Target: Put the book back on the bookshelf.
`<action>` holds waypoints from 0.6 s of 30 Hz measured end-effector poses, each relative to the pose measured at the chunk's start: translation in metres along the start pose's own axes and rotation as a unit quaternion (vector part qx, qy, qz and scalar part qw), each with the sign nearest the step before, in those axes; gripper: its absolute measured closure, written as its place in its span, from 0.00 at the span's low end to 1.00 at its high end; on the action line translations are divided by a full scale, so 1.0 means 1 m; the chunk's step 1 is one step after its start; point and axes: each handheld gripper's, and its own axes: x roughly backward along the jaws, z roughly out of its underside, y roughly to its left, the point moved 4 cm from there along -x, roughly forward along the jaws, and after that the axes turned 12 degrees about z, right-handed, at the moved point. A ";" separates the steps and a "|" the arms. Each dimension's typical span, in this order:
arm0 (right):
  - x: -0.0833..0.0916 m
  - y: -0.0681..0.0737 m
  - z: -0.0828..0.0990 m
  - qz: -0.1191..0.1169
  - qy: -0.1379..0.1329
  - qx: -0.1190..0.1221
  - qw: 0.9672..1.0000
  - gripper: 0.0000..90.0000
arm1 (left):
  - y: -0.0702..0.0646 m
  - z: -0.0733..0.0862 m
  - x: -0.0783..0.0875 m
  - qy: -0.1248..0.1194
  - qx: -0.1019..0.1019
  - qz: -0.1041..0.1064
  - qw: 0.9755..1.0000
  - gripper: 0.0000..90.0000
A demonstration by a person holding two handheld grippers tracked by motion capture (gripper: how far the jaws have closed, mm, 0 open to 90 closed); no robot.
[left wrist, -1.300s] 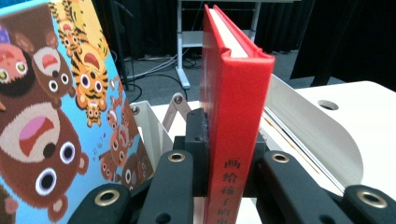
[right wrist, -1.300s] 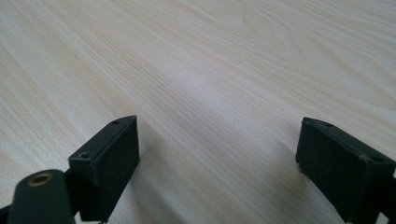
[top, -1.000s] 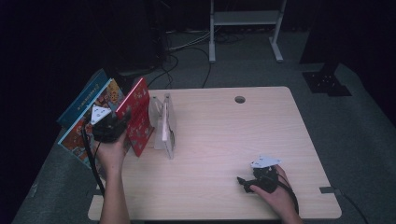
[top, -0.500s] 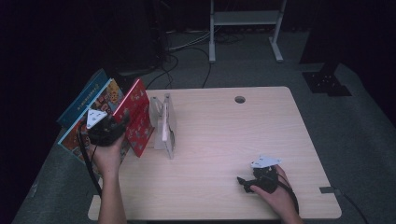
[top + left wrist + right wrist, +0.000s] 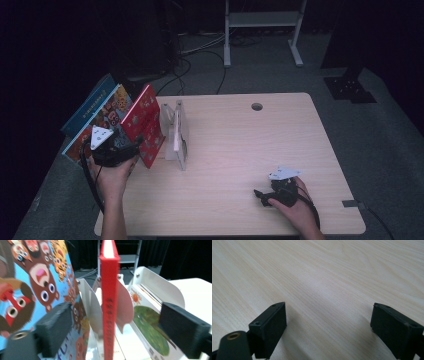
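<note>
A red book [image 5: 145,124] stands on edge in a white divider rack [image 5: 176,135] at the table's left. In the left gripper view its spine [image 5: 109,302] rises between my left gripper's [image 5: 117,327] jaws, which have just been opening; neither pad touches it. From above, the left gripper [image 5: 134,146] sits just in front of the book. A large blue picture book [image 5: 100,117] with cartoon animals leans beside it on the left. My right gripper [image 5: 258,194] rests near the front right of the table, open over bare wood [image 5: 327,322].
Another picture book [image 5: 147,322] with a green circle lies in the rack slot right of the red book. The wooden table [image 5: 240,150] has a cable hole [image 5: 257,106] near its far edge. A white metal frame [image 5: 260,20] stands on the floor behind.
The left gripper's jaws opened off the red book and the hand drew back toward the near edge. The red book stays standing in the rack. The right gripper has not moved.
</note>
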 end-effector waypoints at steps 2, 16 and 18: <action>0.000 0.000 0.000 0.000 0.000 0.000 1.000 0.14 | -0.003 0.002 0.004 -0.004 0.001 0.000 1.000 0.08; 0.000 0.000 0.000 0.000 0.000 0.000 1.000 0.14 | -0.025 0.011 0.031 -0.007 -0.005 0.008 1.000 0.02; 0.000 0.000 0.000 0.000 0.000 0.000 1.000 0.14 | -0.028 0.013 0.033 -0.005 -0.007 0.009 1.000 0.02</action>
